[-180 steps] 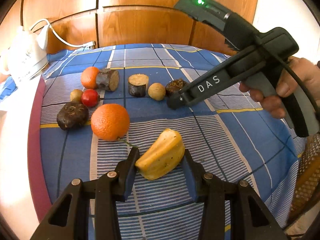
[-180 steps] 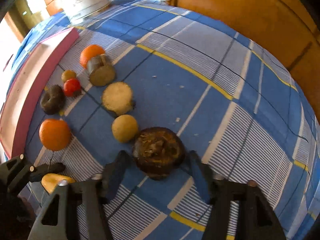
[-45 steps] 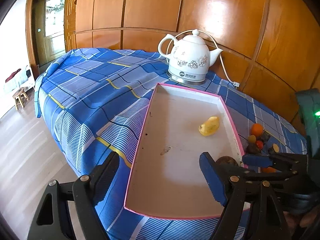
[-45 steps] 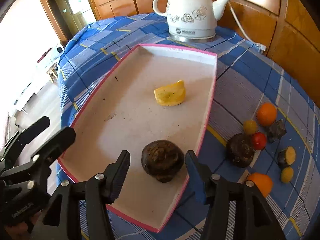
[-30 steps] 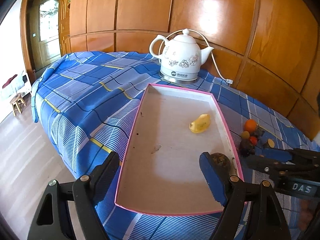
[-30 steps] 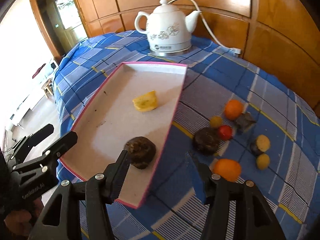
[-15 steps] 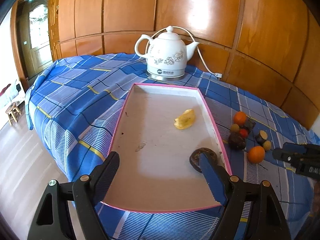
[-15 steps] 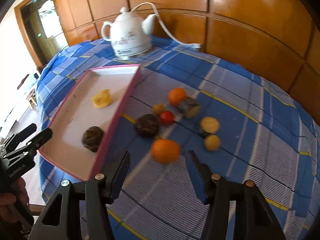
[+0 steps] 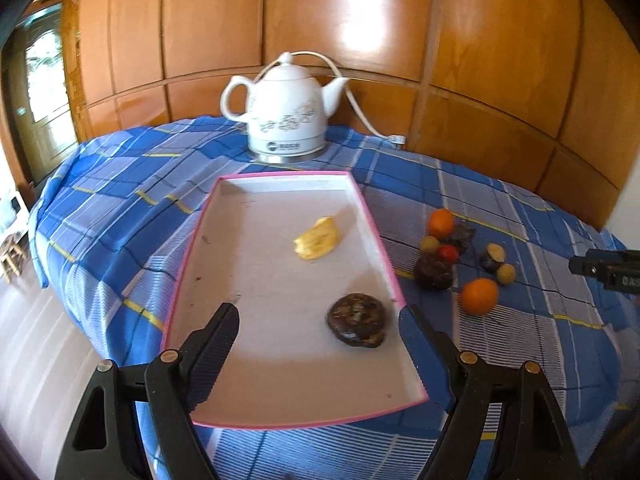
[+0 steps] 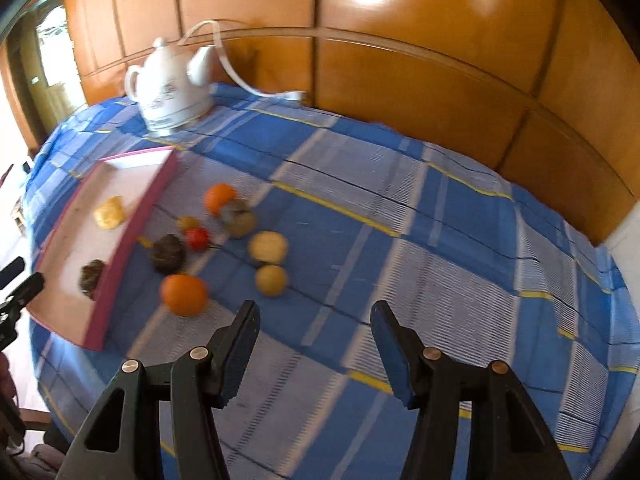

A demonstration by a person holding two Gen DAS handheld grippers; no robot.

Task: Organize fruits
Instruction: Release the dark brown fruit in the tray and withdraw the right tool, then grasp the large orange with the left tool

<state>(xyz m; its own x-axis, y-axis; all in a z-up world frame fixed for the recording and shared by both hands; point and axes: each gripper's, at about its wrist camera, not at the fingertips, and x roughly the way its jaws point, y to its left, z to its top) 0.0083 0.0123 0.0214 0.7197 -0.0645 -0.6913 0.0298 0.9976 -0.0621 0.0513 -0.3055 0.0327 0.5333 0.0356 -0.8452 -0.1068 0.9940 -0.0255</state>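
A white kettle [image 9: 286,118] stands on the blue checked cloth [image 9: 120,200] at the far end of the pink-rimmed tray [image 9: 182,264], which holds a yellow fruit piece [image 9: 317,238] toward its far right and a dark brown fruit [image 9: 357,320] near its right rim. The left gripper [image 9: 318,354] hangs with jaws wide and empty over the tray's near end, and the right gripper [image 10: 314,350] hangs equally wide and empty above bare cloth, with the loose fruits, the near orange [image 10: 184,289] among them, lying unobstructed to the right of the tray. Compared with half a second ago, the right gripper has swung farther right of the tray, so that the orange now lies to the left of its jaws.
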